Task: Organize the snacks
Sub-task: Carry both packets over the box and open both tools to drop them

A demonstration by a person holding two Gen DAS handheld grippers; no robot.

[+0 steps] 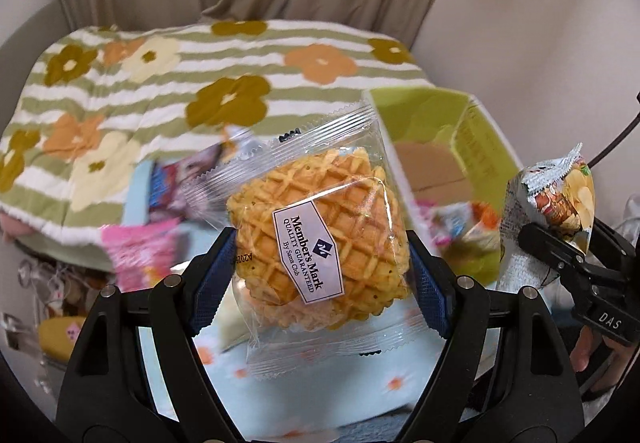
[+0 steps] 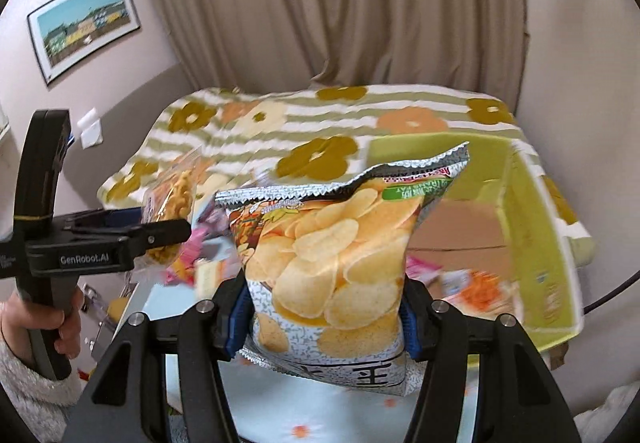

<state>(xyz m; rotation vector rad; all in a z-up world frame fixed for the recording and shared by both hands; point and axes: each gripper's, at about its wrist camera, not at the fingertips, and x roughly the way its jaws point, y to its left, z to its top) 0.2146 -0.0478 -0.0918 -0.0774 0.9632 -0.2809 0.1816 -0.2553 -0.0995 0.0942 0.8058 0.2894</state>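
Note:
My left gripper (image 1: 320, 255) is shut on a clear-wrapped waffle cookie pack (image 1: 320, 227) labelled Member's Mark and holds it in the air. It also shows at the left of the right wrist view (image 2: 176, 211). My right gripper (image 2: 324, 307) is shut on a potato chip bag (image 2: 332, 255) and holds it upright above the surface. That bag also shows at the right of the left wrist view (image 1: 556, 203). An open green cardboard box (image 1: 472, 131) (image 2: 540, 223) stands ahead to the right, with a few snack packets (image 2: 476, 287) in its bottom.
Several loose snack packets (image 1: 160, 211) lie in a blurred pile to the left on a light blue flowered cloth (image 1: 320, 391). A bed with a green striped flowered blanket (image 1: 200, 83) lies behind, with beige curtains (image 2: 340, 3) and a framed picture (image 2: 84, 23).

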